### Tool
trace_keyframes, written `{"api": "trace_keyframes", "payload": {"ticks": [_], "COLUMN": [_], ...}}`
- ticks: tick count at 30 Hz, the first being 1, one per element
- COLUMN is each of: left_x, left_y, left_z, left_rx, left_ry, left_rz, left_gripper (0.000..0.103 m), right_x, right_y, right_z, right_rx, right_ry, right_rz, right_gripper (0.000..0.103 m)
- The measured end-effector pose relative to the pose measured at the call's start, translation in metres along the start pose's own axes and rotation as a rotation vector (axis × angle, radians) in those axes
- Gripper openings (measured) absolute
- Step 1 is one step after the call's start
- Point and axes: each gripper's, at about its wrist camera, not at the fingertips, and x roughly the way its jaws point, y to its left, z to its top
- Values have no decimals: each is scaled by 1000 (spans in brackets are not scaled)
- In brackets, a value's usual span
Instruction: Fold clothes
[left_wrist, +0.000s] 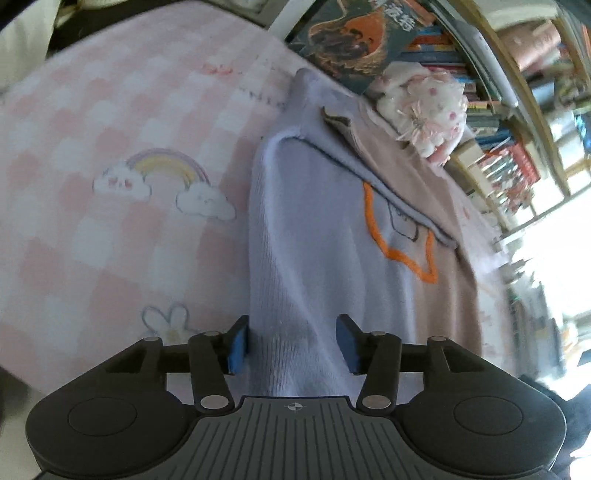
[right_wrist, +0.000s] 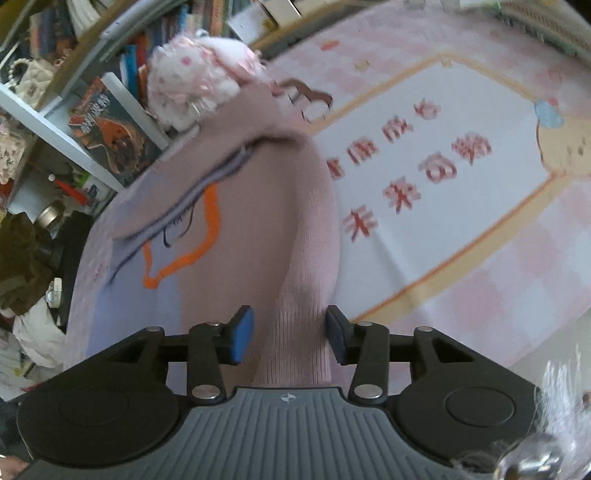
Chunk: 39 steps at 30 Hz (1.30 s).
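Bookshelves (left_wrist: 491, 140) full of books stand behind a bed covered with a pink checked blanket (left_wrist: 110, 240), which carries a printed rainbow with clouds (left_wrist: 162, 184) on the one side and a white panel with red characters (right_wrist: 424, 166) on the other. On this blanket lies the sweater (left_wrist: 314, 229), knitted in two colours, lilac on one half and dusty pink on the other, with an orange outline (left_wrist: 399, 254) stitched on the chest; its far end reaches the edge of the bed next to the shelves, where a fluffy white and pink plush toy (left_wrist: 424, 110) sits. Both sleeves are already laid across the chest, so the body is a narrow strip. The left gripper (left_wrist: 293, 343) has the lilac bottom hem between its blue pads (left_wrist: 236, 349), and the right gripper (right_wrist: 290, 338) has the pink part of the hem (right_wrist: 295, 332) in the same way. In both, the jaws stand partly open and gaps show beside the cloth, so I judge that the pads are not pressing it. The two grippers sit at the two lower corners probably because the next fold takes the hem up toward the collar (left_wrist: 336, 120), and holding both corners keeps the edge straight. Whether the cloth is being taken or released, I cannot tell.
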Motion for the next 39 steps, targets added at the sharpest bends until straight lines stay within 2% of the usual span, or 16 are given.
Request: {"api": "trace_keyframes", "payload": {"ticks": [4, 5, 8, 9, 12, 18, 33, 37, 39], "left_x": [-1, 0, 2, 1, -3, -14, -42, -46, -52], "left_y": [3, 3, 3, 4, 4, -2, -11, -13, -14], "left_z": [-5, -5, -5, -5, -10, -29, -115, -122, -117], "left_rx": [-40, -43, -37, -36, -39, -41, -131, -174, -215], "left_ry": [-21, -21, -14, -13, -18, -20, -26, -51, -87], "left_rz": [-1, 10, 41, 49, 49, 35, 8, -39, -103], "left_gripper": [39, 32, 8, 6, 5, 5, 5, 4, 4], "right_x": [0, 1, 3, 3, -3, -26, -88, -99, -105], "right_y": [-1, -1, 0, -1, -6, -21, -77, -85, -86], "right_z": [-5, -5, -5, -5, -6, -8, -41, -43, -39], "right_rx": [16, 13, 3, 0, -4, 13, 34, 37, 58], "right_ry": [-2, 0, 15, 17, 9, 2, 77, 97, 96], "right_rz": [13, 12, -8, -19, -33, 13, 47, 52, 81], "right_gripper": [42, 40, 15, 10, 9, 9, 9, 9, 9]}}
